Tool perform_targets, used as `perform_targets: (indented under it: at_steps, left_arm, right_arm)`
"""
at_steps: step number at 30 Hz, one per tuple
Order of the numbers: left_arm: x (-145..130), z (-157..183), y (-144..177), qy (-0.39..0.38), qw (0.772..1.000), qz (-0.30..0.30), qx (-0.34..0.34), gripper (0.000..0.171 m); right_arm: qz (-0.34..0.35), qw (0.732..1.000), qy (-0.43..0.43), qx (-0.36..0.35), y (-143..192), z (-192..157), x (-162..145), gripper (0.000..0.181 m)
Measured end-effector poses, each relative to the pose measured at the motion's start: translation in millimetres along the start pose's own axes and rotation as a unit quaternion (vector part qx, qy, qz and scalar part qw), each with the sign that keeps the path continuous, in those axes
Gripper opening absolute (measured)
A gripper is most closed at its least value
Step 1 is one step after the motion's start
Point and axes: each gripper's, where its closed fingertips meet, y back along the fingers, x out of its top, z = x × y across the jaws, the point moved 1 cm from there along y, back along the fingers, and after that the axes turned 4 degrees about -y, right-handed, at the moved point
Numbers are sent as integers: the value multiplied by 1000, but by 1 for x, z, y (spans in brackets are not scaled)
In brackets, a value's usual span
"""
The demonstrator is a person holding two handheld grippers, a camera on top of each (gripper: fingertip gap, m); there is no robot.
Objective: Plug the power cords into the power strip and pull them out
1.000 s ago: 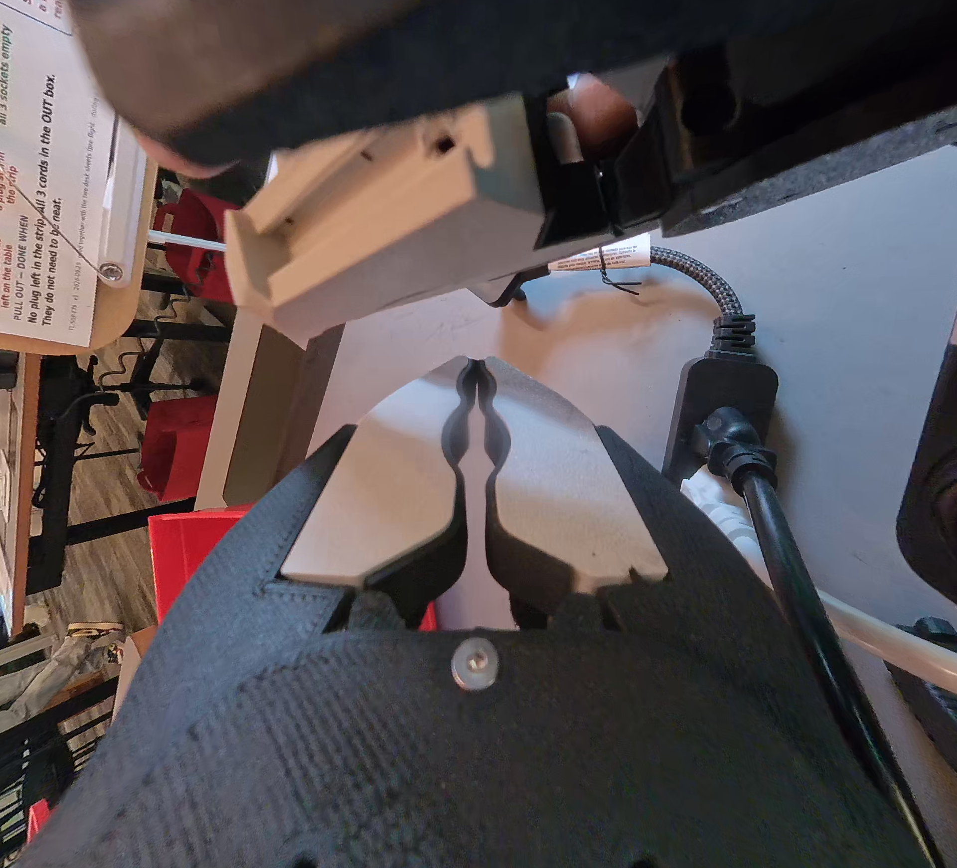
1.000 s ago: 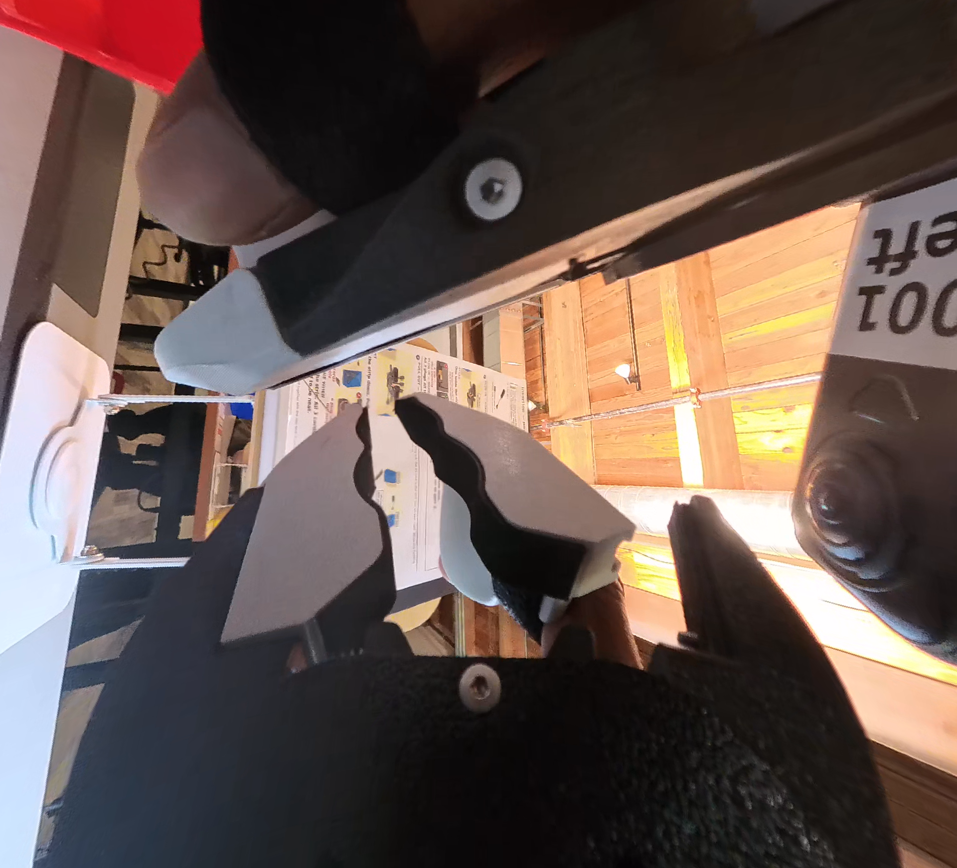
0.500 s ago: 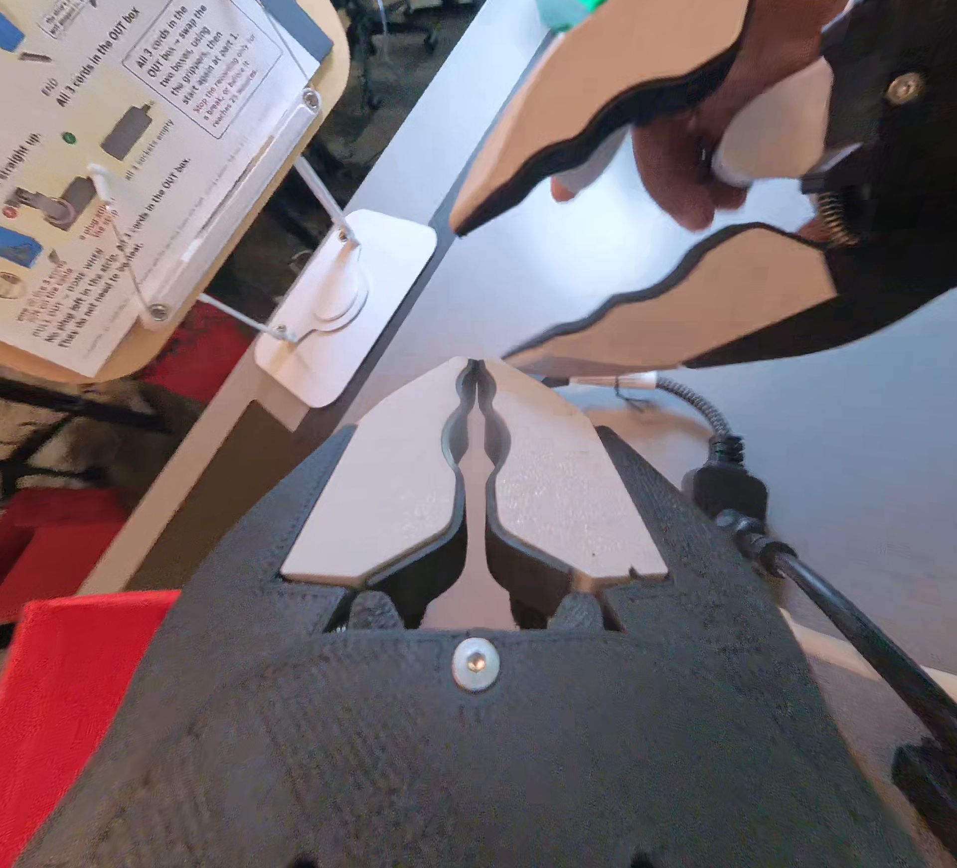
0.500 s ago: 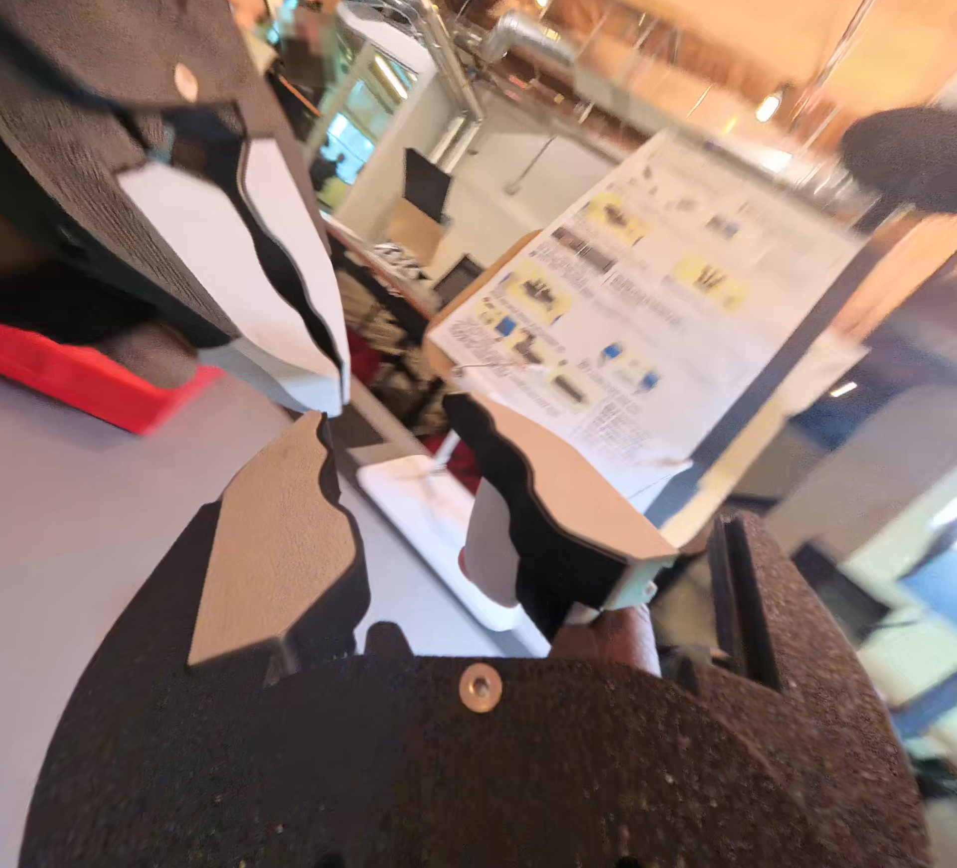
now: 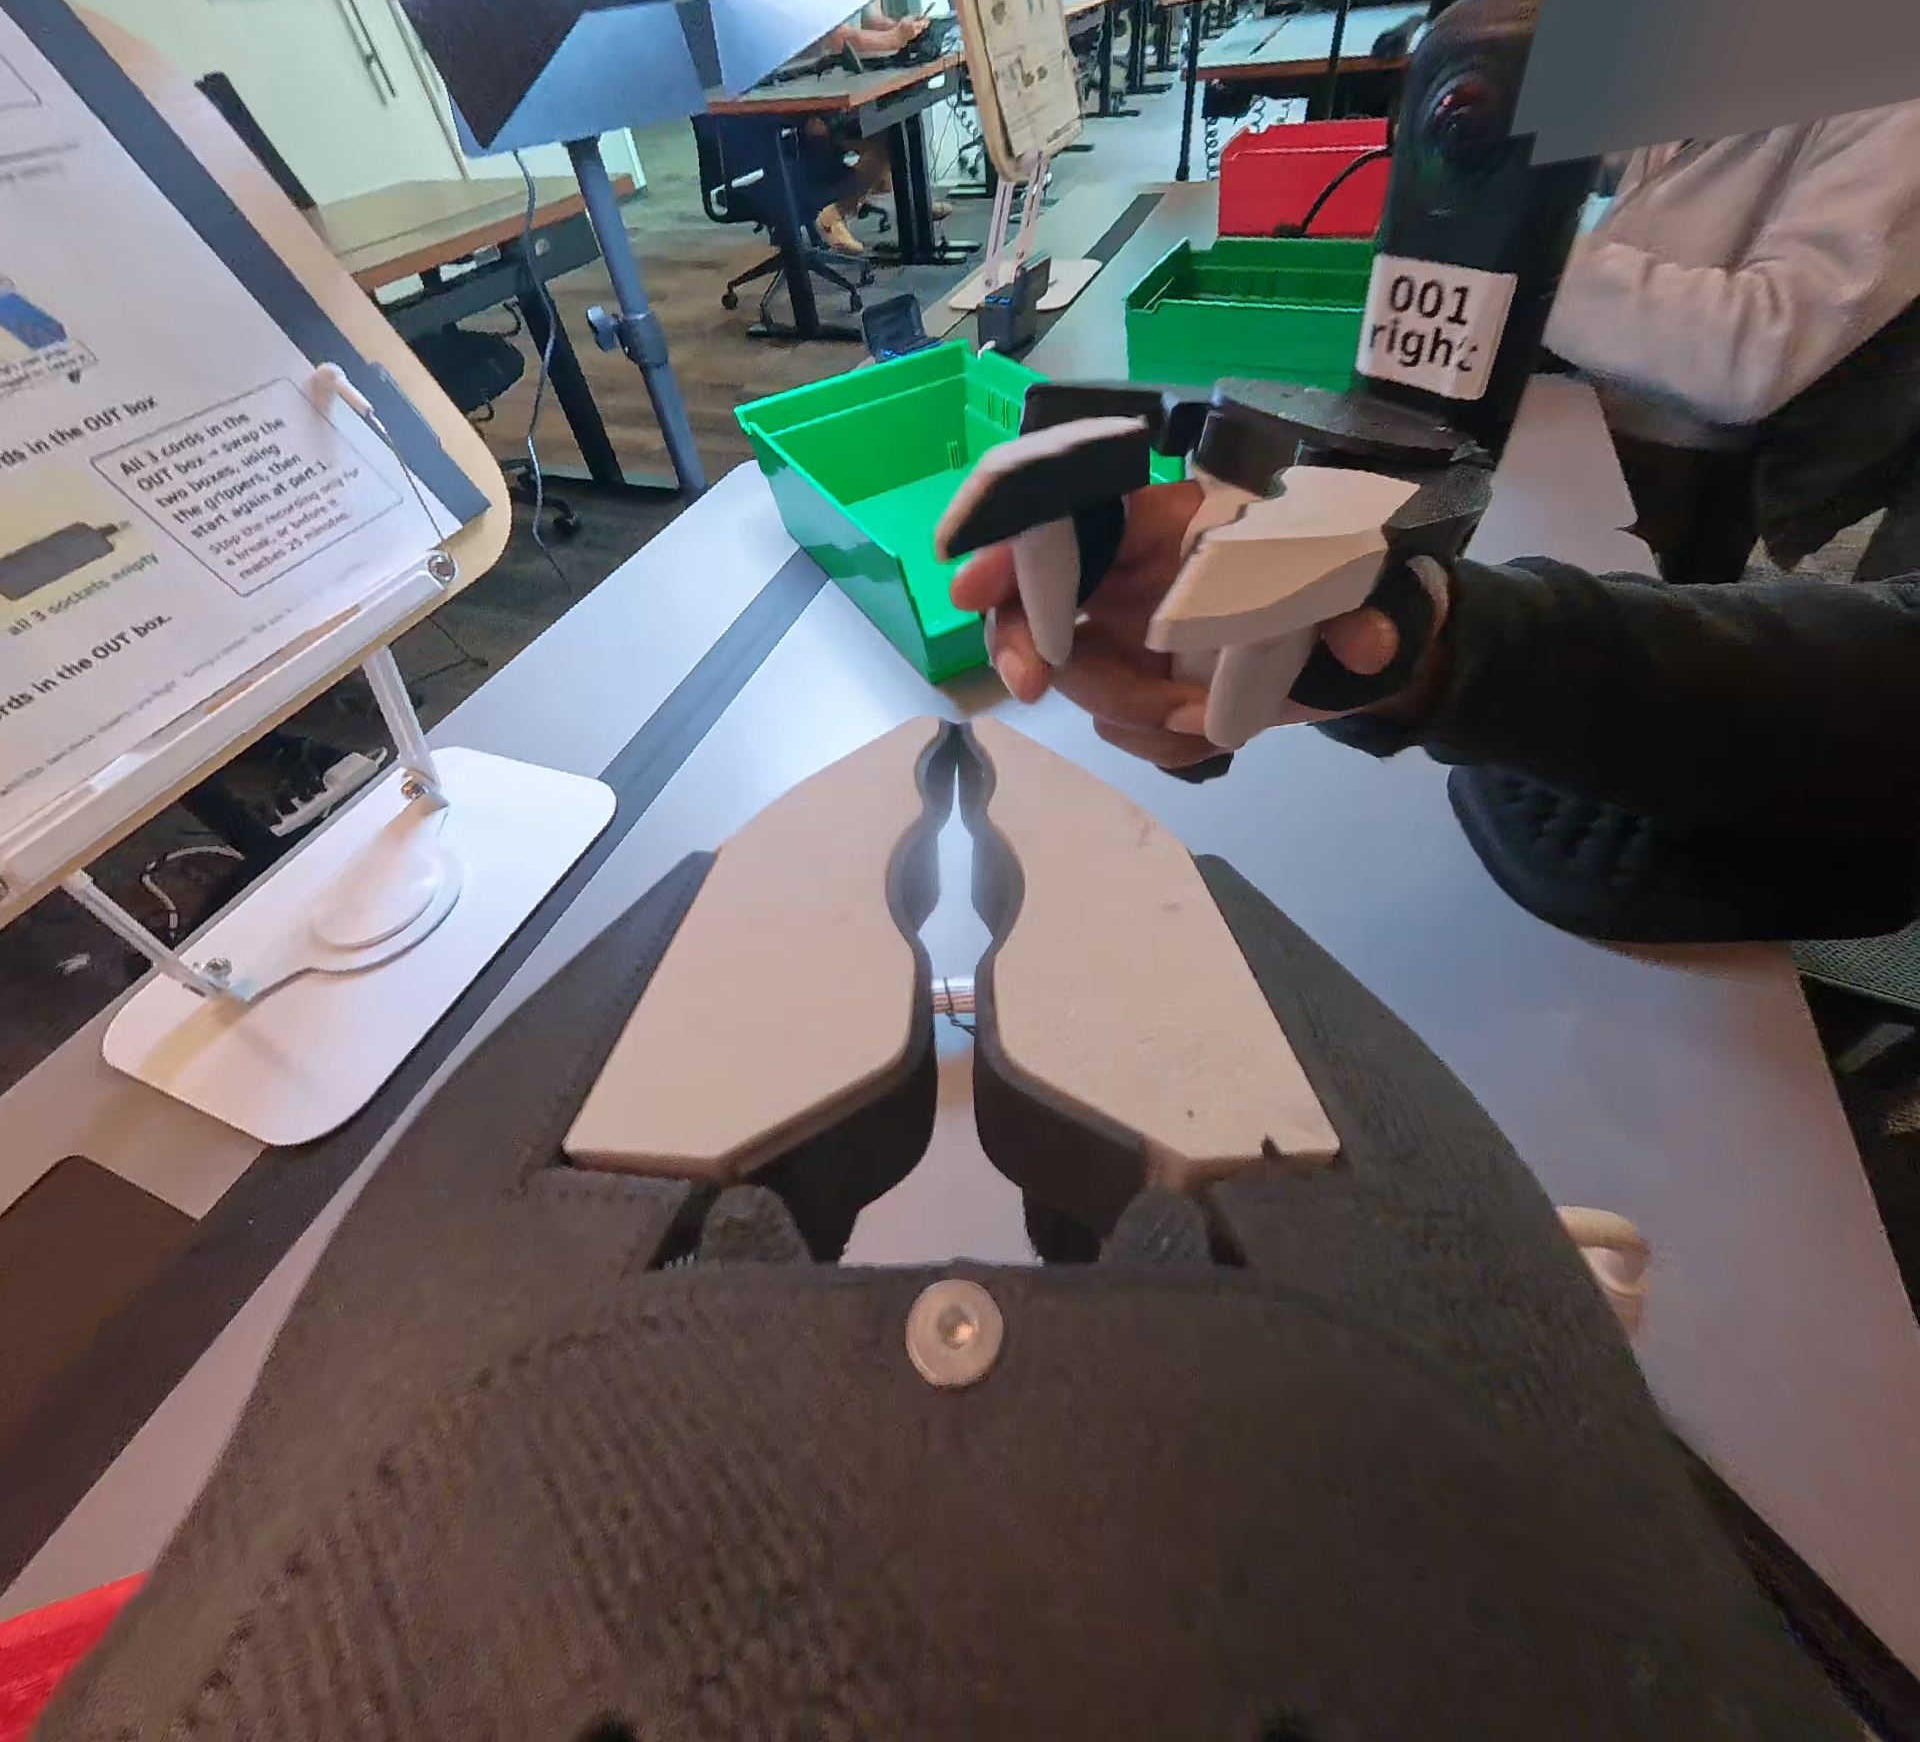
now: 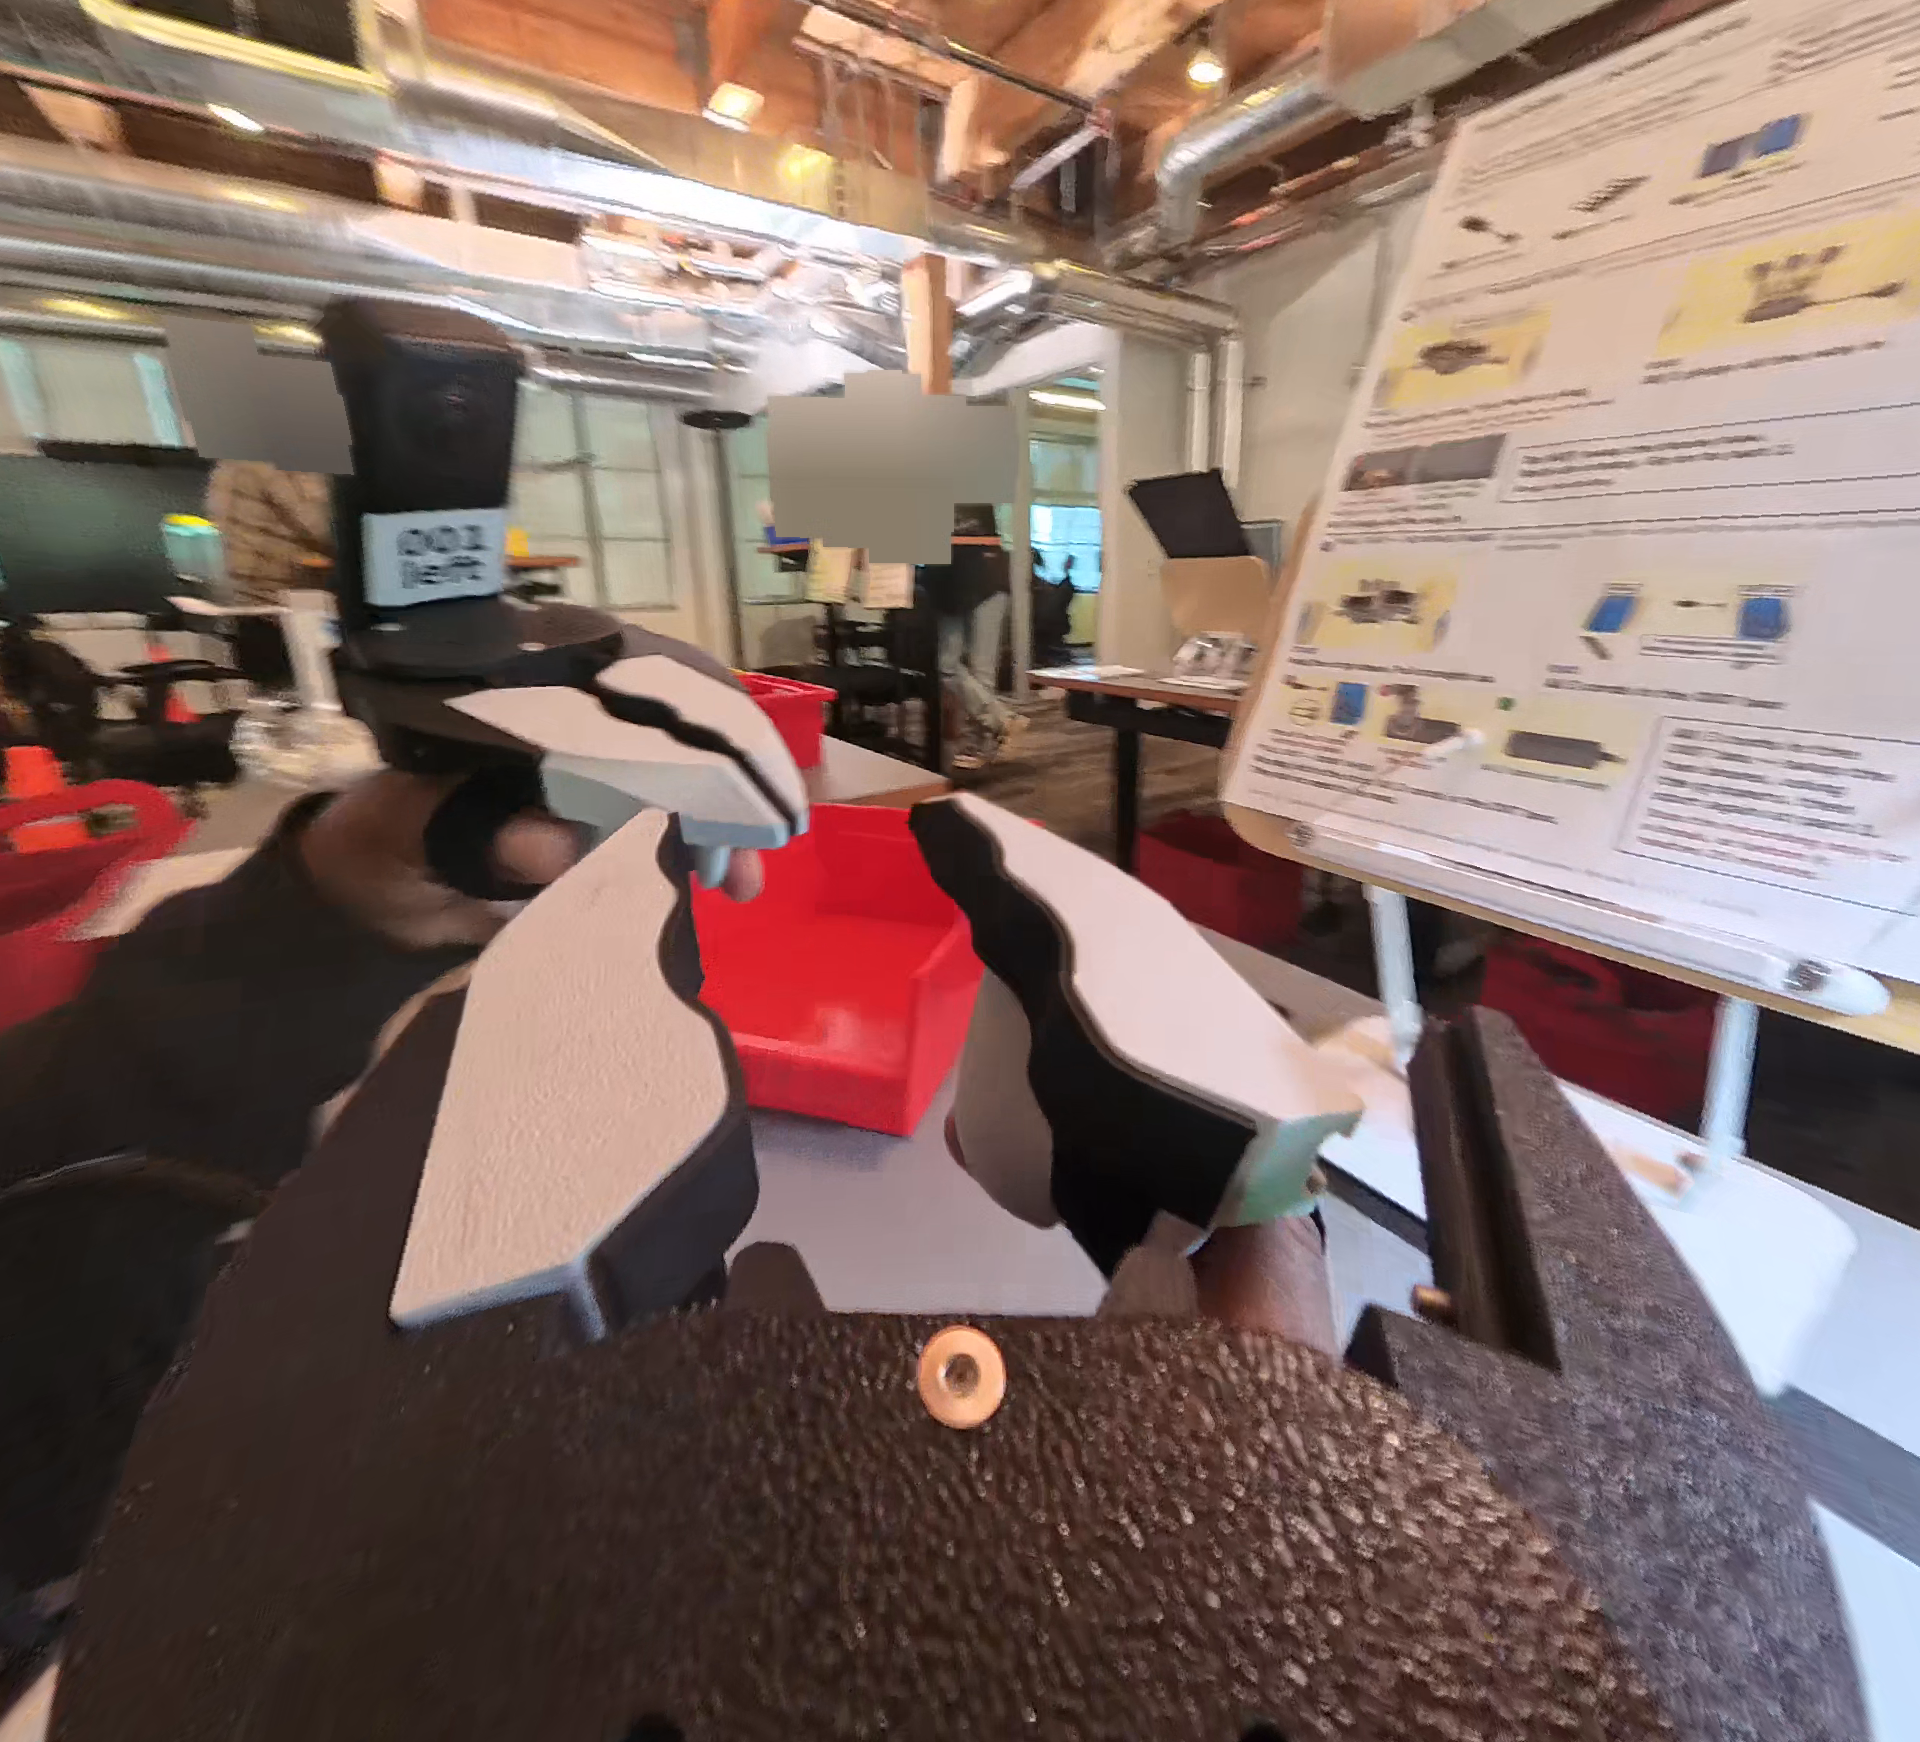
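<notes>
No power strip or plug shows in either view. My left gripper (image 5: 954,738) is shut and empty, held above the grey table (image 5: 1351,871). It also shows in the right wrist view (image 6: 792,817), held in a hand at the left. My right gripper (image 6: 800,825) is open and empty, its jaws well apart. In the left wrist view the right gripper (image 5: 1060,575) is held by a hand in a dark sleeve, just beyond my left fingertips. A pale loop (image 5: 1608,1254), perhaps a cord, peeks out beside my left gripper's body.
An empty green bin (image 5: 883,487) stands on the table behind the right gripper, with another green bin (image 5: 1247,310) and a red bin (image 5: 1299,170) farther back. An empty red bin (image 6: 831,996) sits beyond my right gripper. An instruction board (image 5: 208,497) on a white stand (image 5: 343,944) is at the table's left edge.
Both grippers have swung up from the table and now face each other. The black plug and cords seen earlier in the left wrist view have left the frame. Left stays shut, right stays open.
</notes>
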Motion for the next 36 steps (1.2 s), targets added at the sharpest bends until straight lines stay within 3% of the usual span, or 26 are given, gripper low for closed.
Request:
perform_targets:
  at_steps: [1, 4, 5, 10, 13, 14, 15, 17, 22, 23, 25, 28, 30, 32, 34, 36]
  left_arm:
    - [4, 3, 3, -3, 1000, 5, -3, 0]
    - [14, 9, 12, -13, 1000, 19, -2, 0]
    - [15, 11, 14, -17, 1000, 20, -3, 0]
    - [19, 16, 17, -26, 999, 24, -6, 0]
    - [17, 14, 14, -28, 999, 27, -2, 0]
    - [15, 14, 13, -27, 999, 24, -5, 0]
    - [14, 14, 11, -25, 999, 22, -6, 0]
    - [10, 13, 9, -26, 1000, 17, -5, 0]
    - [4, 8, 7, -40, 999, 3, 14, 0]
    - [4, 8, 6, -41, 999, 3, 14, 0]
    - [3, 8, 5, -40, 999, 2, 11, 0]
    - [2, 10, 3, -39, 999, 5, 8, 0]
    - [1, 11, 2, -39, 999, 7, 5, 0]
    - [-1, 10, 0, -37, 999, 6, 3, 0]
    - [-5, 9, -2, -35, 999, 1, 2, 0]
    - [-10, 8, -4, -30, 1000, -7, -2, 0]
  right_arm:
    - [6, 1000, -10, 20, 1, -6, 1, 85]
    - [17, 997, -17, 73, 4, -21, 4, 92]
    - [23, 996, -23, 85, 5, -24, 6, 102]
    - [34, 990, -16, 134, 11, -41, 9, 111]
    - [29, 988, 0, 155, 13, -50, 7, 97]
    - [28, 986, 4, 162, 14, -53, 7, 102]
    - [26, 985, 8, 170, 14, -56, 6, 68]
    - [22, 983, 19, 183, 16, -63, 5, 54]
    - [15, 976, 32, 217, 19, -78, 4, 122]
    - [14, 975, 33, 221, 20, -80, 4, 122]
    - [12, 973, 29, 228, 20, -82, 3, 73]
    - [9, 974, 37, 225, 20, -81, 1, 73]
    - [7, 977, 68, 200, 18, -75, -2, 91]
    - [-13, 977, 157, 143, 12, -62, -13, 58]
    - [-35, 956, 282, 74, 7, -45, -27, 64]
    - [-58, 936, 344, 40, 5, -34, -41, 63]
